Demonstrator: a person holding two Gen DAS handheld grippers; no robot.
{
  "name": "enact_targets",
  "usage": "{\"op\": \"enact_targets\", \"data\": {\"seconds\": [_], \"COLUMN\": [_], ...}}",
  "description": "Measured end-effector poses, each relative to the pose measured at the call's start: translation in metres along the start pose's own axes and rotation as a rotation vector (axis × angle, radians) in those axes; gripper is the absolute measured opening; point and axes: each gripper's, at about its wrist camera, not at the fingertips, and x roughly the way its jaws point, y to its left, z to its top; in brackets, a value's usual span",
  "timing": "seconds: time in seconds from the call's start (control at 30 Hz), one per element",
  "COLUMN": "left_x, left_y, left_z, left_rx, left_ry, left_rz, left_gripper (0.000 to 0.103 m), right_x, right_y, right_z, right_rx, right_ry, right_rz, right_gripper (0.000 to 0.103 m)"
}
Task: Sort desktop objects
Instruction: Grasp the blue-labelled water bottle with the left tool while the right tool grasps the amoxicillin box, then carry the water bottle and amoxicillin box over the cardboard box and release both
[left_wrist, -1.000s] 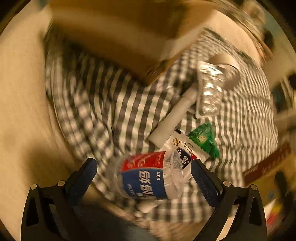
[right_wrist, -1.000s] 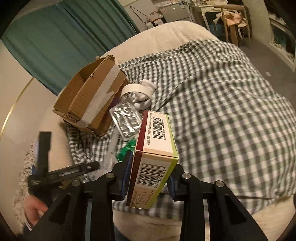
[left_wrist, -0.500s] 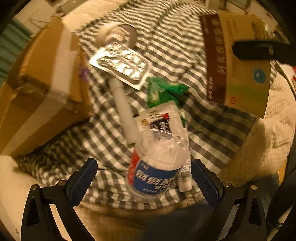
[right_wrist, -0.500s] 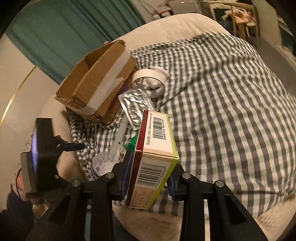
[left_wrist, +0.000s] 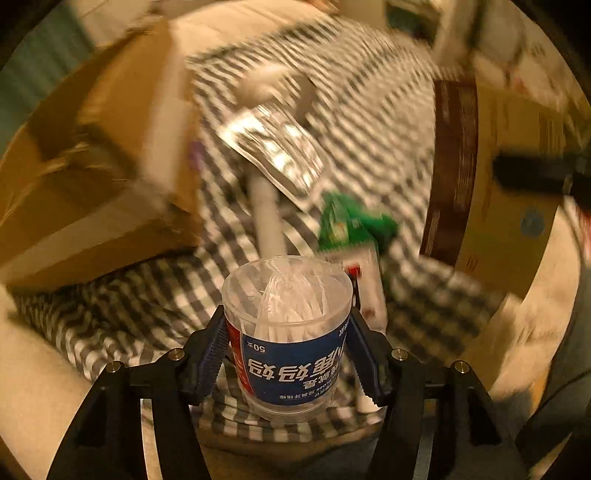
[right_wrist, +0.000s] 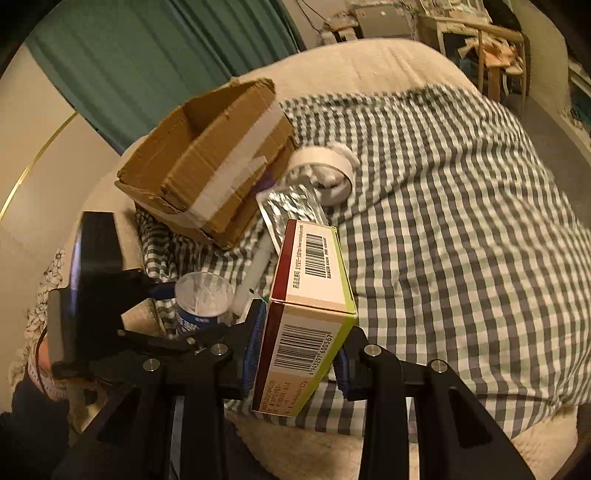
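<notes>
left gripper clamps tub, (right) box

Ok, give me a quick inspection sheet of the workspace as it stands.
Surface: checked cloth over a cream cushion.
Job's things: clear tub, medicine box, cardboard box open, blister pack, tape roll, white tube, green sachet.
Clutter: nothing seen.
Grippers: left gripper shut on tub; right gripper shut on medicine box.
Cables: nothing seen.
Surroundings: teal curtain, wooden furniture behind.
</notes>
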Motion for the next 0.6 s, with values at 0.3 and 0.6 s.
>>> {"op": "enact_targets", "data": {"seconds": [0.3, 0.6], "left_x": [-0.093, -0.146], "left_y": [0.001, 0.080], "left_z": [-0.007, 0.031], "left_rx": [-0.263, -0.754], "left_ry": [-0.442, -0.712], "left_rz": [0.050, 0.100], "left_gripper": [0.063, 0.063], "right_x": [-0.031, -0.044], "right_y": [0.037, 0.093], "right_z": [0.021, 0.099], "right_rx": [-0.096, -0.180], "right_ry": [-0.105, -0.250], "right_rz": [0.023, 0.086], "right_gripper": [0.032, 0.031]}}
